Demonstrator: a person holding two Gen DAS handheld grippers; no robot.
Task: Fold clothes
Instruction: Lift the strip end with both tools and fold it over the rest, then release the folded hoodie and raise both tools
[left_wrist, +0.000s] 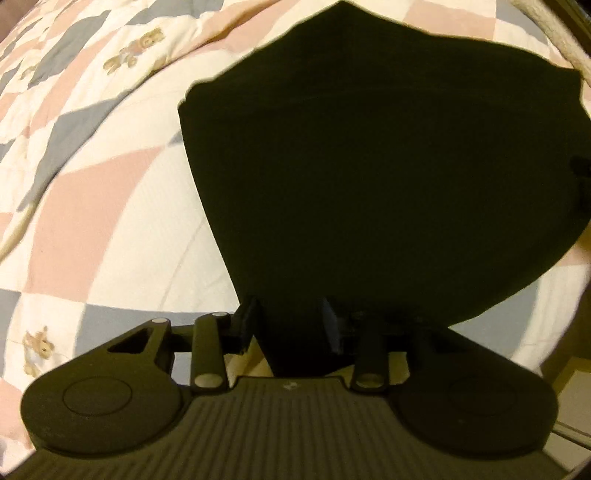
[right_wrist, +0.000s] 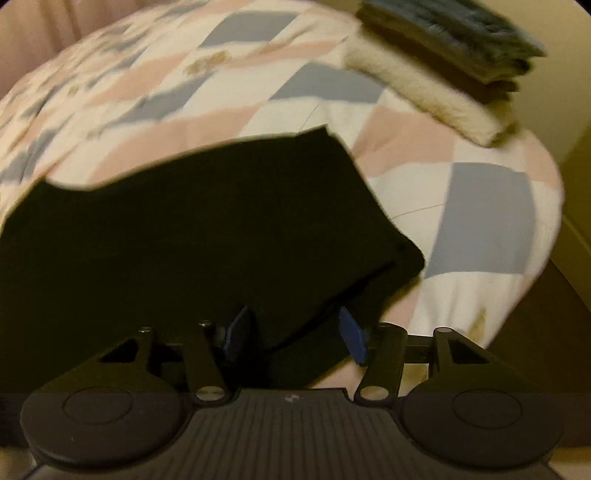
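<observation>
Clearly both of my tools have cloth in them: the left gripper (left_wrist: 290, 326) has its black fingers drawn in on the near edge of the dark, nearly black fabric garment (left_wrist: 369, 184), and the right gripper (right_wrist: 295, 334), the one with blue pads (right_wrist: 352, 341), is pinched on the same garment (right_wrist: 184, 240) at its near right corner. From that garment I place everything else. It lies spread on the quilted bedspread of pink, grey and cream patches with teddy-bear prints (left_wrist: 92, 184), reaching away from both tools, its near hem at my fingertips and its far edge rising to a point in the left view. Its long axis seems to run left to right across me, though the fisheye bend and motion blur make me unsure of that. At the right corner I see a second dark layer beneath the top one, so I judge the cloth is already doubled at least there. Beyond the garment's far right corner, well apart from it, sits a stack of folded cloths, cream fleece below and dark blue-green on top (right_wrist: 443, 62). Since both hands grip the near hem and all the free cloth lies forward, any coming move turns on carrying that hem away from me over the garment; neither hand looks nearer than the other.
</observation>
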